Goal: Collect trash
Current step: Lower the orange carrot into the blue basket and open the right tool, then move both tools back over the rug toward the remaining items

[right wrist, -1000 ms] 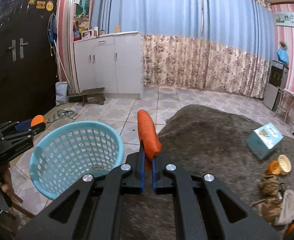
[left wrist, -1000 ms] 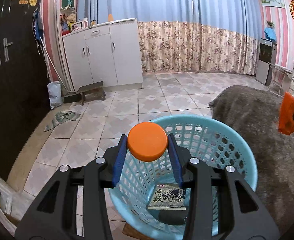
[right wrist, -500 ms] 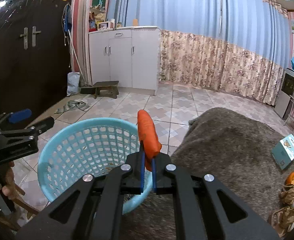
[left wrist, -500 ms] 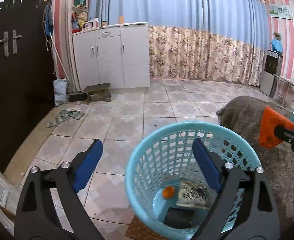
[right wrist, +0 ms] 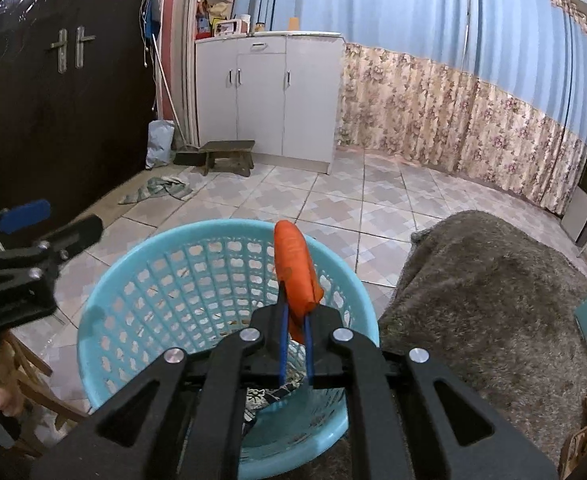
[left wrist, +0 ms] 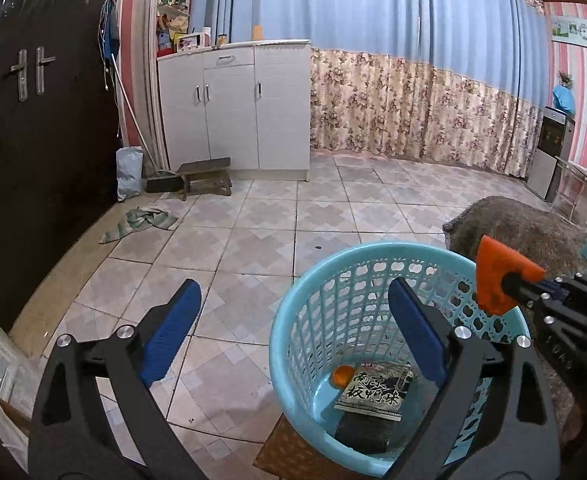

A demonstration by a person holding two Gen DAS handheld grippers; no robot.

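Right wrist view shows the right gripper (right wrist: 295,336) pinched nearly shut on an orange wrapper (right wrist: 295,272), which stands up out of the jaws, long axis roughly along the fingers, directly above the near rim of the basket (right wrist: 105,312); letting go here should drop it inside. Left wrist view has the wrapper (left wrist: 499,276) over the basket's right rim (left wrist: 289,320). The left gripper (left wrist: 293,332) hangs over the basket's left side, jaws opening wide and empty, above a small orange lid (left wrist: 342,376) and a dark packet (left wrist: 377,390) on the bottom.
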